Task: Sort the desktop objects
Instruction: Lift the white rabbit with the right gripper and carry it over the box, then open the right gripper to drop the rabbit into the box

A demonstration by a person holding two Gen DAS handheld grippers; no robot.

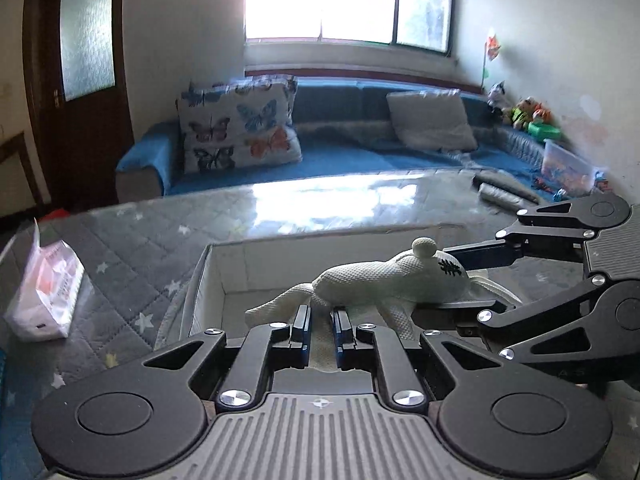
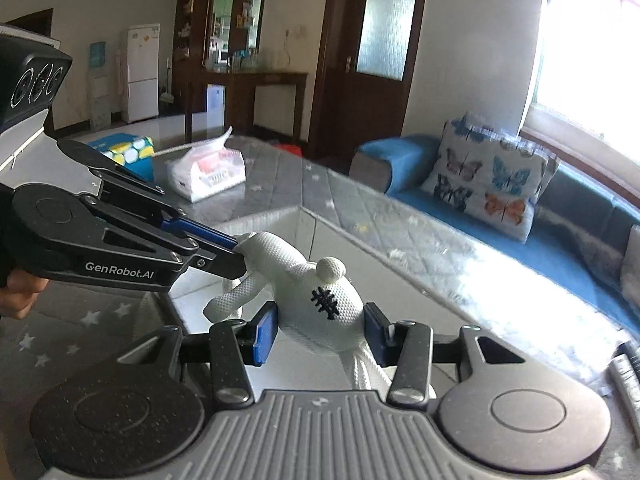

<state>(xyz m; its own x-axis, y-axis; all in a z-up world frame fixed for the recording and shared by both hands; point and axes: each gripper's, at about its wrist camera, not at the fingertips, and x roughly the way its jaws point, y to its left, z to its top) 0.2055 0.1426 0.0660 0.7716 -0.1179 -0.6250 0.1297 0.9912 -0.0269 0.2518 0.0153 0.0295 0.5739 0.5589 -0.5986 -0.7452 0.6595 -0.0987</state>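
Observation:
A white knitted plush toy (image 1: 384,280) with a black stitched mark hangs over an open white box (image 1: 224,268), held by both grippers. My left gripper (image 1: 321,320) is shut on the toy's body end. My right gripper (image 2: 320,326) is shut on the toy's head (image 2: 320,304), its blue pads (image 2: 266,330) pressing both sides. The right gripper also shows in the left wrist view (image 1: 480,280), coming in from the right. The left gripper shows in the right wrist view (image 2: 236,256), pinching the toy's rear. The box (image 2: 280,216) lies below the toy.
The box sits on a grey starred table cover (image 1: 132,240). A tissue pack (image 1: 44,292) lies at the left; it also shows in the right wrist view (image 2: 208,170), next to a blue patterned box (image 2: 128,152). Dark rolled items (image 1: 500,192) lie at the far right. A blue sofa (image 1: 360,152) stands behind.

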